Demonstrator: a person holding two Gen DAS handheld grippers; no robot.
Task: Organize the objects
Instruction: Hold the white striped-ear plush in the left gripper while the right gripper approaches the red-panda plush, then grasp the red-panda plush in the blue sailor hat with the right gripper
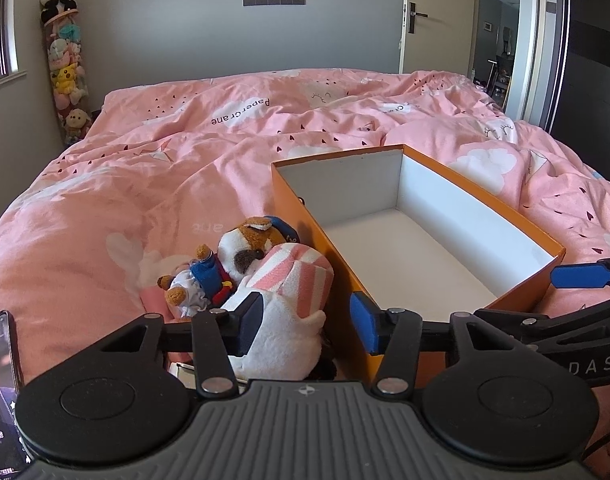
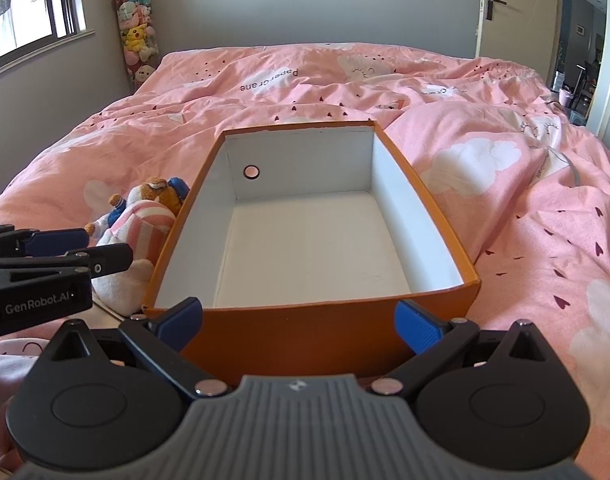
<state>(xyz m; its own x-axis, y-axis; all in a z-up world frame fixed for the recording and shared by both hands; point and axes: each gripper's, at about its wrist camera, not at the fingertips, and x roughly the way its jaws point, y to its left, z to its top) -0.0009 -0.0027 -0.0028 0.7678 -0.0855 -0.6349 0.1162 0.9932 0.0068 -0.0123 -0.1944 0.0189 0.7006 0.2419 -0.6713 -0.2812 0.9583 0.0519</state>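
Note:
An orange box [image 1: 305,208] with a white inside lies open on the pink bed; it also shows in the right wrist view [image 2: 317,336], with nothing in it. Left of it lie a pink-striped white plush [image 1: 289,304], a brown-and-white plush animal [image 1: 253,244] and a small doll in blue [image 1: 201,280]; the pile also shows in the right wrist view [image 2: 145,220]. My left gripper [image 1: 307,324] is open, its jaws on either side of the white plush's near end. My right gripper [image 2: 299,320] is open and empty at the box's near wall.
A phone [image 1: 1,392] with a lit screen lies at the near left of the bed. A tall holder of plush toys [image 1: 67,68] stands in the far left corner. A door [image 1: 437,16] stands open at the far right. The pink duvet [image 1: 185,152] is rumpled.

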